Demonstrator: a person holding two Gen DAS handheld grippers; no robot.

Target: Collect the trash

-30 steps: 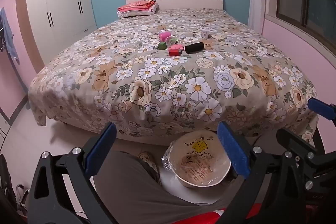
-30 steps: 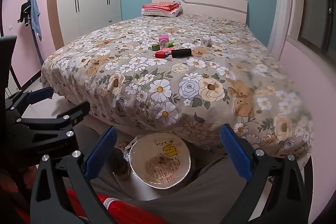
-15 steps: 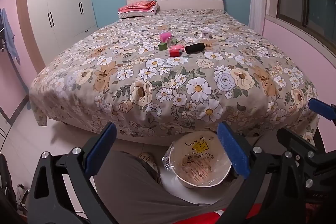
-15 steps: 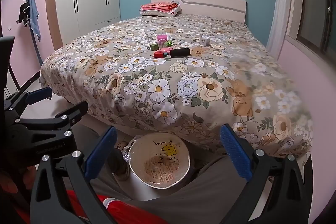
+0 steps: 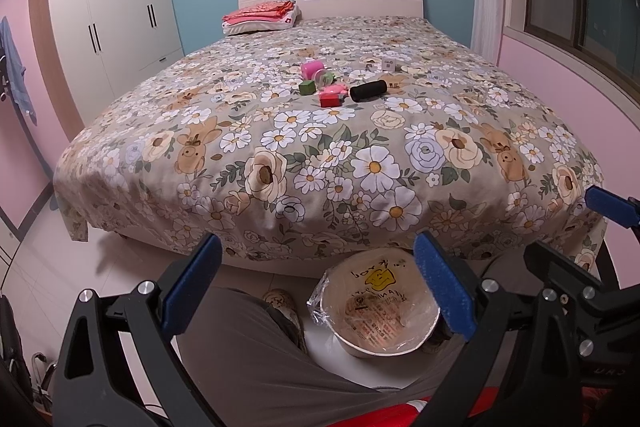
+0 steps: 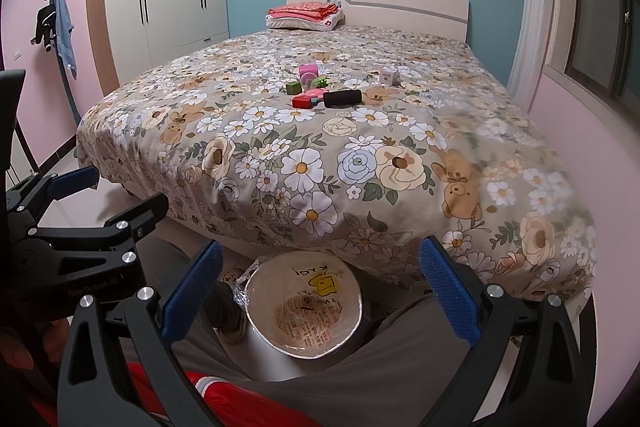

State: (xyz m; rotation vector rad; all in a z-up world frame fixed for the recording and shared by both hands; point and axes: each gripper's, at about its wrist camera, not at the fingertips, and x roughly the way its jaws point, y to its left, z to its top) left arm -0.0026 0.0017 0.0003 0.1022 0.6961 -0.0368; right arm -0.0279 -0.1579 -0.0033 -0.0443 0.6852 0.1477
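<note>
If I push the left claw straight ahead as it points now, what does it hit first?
Most likely the floral bedspread at the foot of the bed; it fills the line ahead of the open left claw. The lined trash bin sits lower, below that line, though fisheye depth is uncertain.

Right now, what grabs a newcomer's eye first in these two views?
The floral bedspread fills the middle of both views, with a small cluster of bright clutter on it: a pink cup, green block, red block and black roll. Below the bed's foot sits a lined bin, framed by the open left gripper.
</note>
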